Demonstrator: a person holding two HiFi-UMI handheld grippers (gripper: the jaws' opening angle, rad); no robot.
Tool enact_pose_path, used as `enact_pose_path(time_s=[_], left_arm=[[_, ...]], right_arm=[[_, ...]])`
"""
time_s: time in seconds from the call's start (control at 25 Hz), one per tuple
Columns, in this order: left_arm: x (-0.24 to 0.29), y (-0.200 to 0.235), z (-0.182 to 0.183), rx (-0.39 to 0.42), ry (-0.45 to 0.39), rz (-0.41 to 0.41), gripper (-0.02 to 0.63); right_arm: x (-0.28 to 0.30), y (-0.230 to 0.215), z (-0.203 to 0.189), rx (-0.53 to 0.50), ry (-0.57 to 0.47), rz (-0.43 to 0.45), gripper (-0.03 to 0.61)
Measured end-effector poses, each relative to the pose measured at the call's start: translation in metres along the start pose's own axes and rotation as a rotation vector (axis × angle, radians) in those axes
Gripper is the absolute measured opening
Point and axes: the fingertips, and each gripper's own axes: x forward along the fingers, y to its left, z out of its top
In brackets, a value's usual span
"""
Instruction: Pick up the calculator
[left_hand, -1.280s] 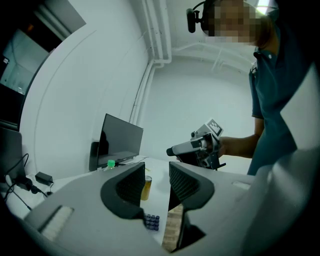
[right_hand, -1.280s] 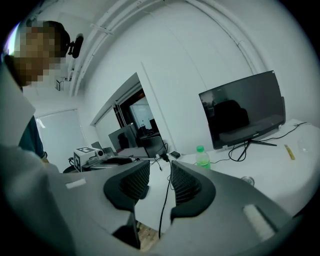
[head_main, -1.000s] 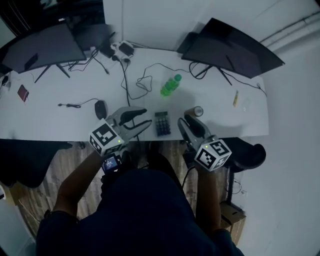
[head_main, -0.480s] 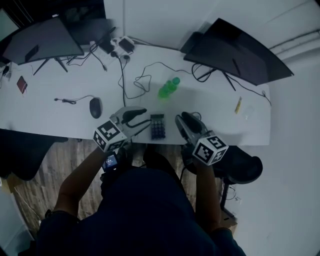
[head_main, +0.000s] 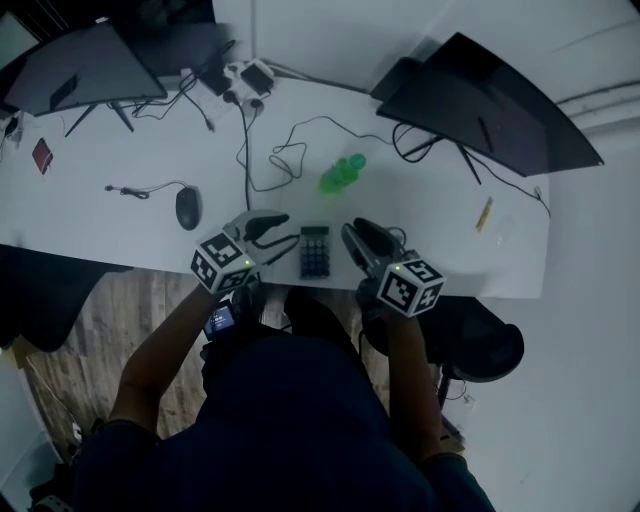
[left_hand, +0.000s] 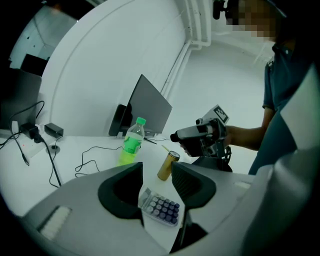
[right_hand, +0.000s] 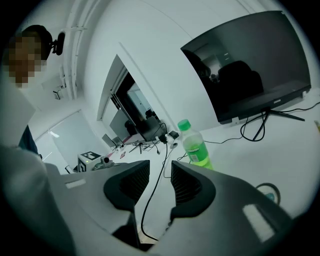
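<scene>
The dark calculator (head_main: 314, 251) lies flat near the front edge of the white desk (head_main: 120, 225). It sits between my two grippers. My left gripper (head_main: 284, 233) is just left of it, its jaws opening. In the left gripper view the calculator (left_hand: 160, 207) shows on the desk just beyond the left gripper (left_hand: 156, 172), with nothing between the pads. My right gripper (head_main: 356, 236) is just right of the calculator and stands open. In its own view the right gripper (right_hand: 160, 176) holds nothing, and the calculator is out of sight there.
A green bottle (head_main: 341, 173) stands behind the calculator, with a gold can (left_hand: 167, 165) next to it. A mouse (head_main: 187, 208), loose cables (head_main: 290, 150), a power strip (head_main: 245, 78) and two monitors (head_main: 80, 70) (head_main: 490, 95) sit further back. A yellow pen (head_main: 484, 214) lies at the right.
Both grippers have come down and closer to the calculator, one on each side. The left jaws have spread wider. The right jaws look the same.
</scene>
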Motion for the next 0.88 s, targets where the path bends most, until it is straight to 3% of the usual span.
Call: enact_pose_path(time_s=[0.88], left_arm=[[0.025, 0.019, -0.068, -0.152, 0.108, 0.008, 0.178]], right_arm=[[0.031, -0.039, -0.063, 0.167, 0.127, -0.002, 0.115]])
